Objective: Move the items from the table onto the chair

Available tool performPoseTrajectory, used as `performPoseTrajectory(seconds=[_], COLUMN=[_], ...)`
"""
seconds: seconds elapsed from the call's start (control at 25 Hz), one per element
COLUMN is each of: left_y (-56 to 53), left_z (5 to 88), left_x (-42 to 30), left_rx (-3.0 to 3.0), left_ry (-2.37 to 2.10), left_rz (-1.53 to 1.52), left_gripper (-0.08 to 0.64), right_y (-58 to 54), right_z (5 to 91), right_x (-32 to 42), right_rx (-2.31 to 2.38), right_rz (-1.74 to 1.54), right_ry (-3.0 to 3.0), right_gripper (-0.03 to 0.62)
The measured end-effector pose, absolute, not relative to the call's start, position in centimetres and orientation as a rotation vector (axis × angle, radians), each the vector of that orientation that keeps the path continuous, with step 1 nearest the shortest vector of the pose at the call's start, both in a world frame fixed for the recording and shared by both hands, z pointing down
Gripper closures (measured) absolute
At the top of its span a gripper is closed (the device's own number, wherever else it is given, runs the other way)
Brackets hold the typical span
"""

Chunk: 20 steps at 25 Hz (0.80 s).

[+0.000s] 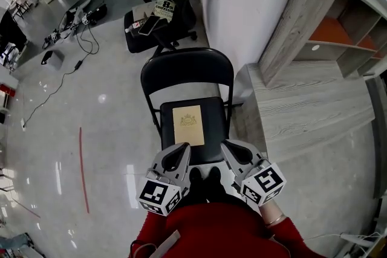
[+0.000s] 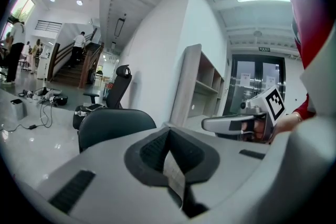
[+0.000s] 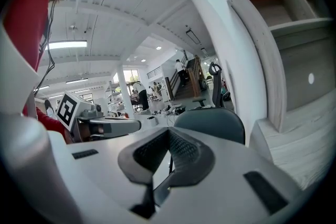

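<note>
Both claws, left claw (image 1: pixel 180 149) and right claw (image 1: pixel 227 148), were clenched on nothing by the chair (image 1: pixel 187 69), the booklet (image 1: pixel 188 124) lying on its seat; we judged turning to the counter (image 1: pixel 314 112) came next.

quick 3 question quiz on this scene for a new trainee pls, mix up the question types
1. Multiple choice: the tan booklet lies
A) on the floor
B) on the seat of the folding chair
C) on a shelf

2. True or false: the left tongs and the right tongs are both shut with nothing between them.

3. Fill in: in the head view both tongs are at the seat's ___ edge, the one opposite the backrest.

Key: 1 B; 2 true; 3 front
</note>
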State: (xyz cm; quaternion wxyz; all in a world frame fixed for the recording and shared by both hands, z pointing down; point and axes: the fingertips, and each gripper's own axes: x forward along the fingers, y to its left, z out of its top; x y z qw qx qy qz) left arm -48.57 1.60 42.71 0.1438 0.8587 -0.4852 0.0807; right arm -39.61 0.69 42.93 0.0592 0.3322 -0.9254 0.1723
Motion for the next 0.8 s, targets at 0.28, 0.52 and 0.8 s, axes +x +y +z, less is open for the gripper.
performPoseTrajectory(seconds=[0.28, 0.52, 0.8], left_y=[1.39, 1.24, 1.43], left_z=[43.07, 42.91, 43.18], left_x=[-48.32, -48.75, -49.13], left_rx=[2.484, 2.473, 2.46], left_ry=[-1.387, -1.398, -1.403], left_rz=[0.267, 0.28, 0.275], left_gripper=[0.552, 0.552, 0.552], right_y=[0.74, 0.84, 1.06], right_z=[43.11, 42.96, 43.06], right_x=[-39.67, -40.25, -40.47], right_rx=[1.005, 0.98, 0.968], right_rz=[0.532, 0.528, 0.515], right_ry=[-2.805, -2.803, -2.801], right_gripper=[0.58, 0.58, 0.58])
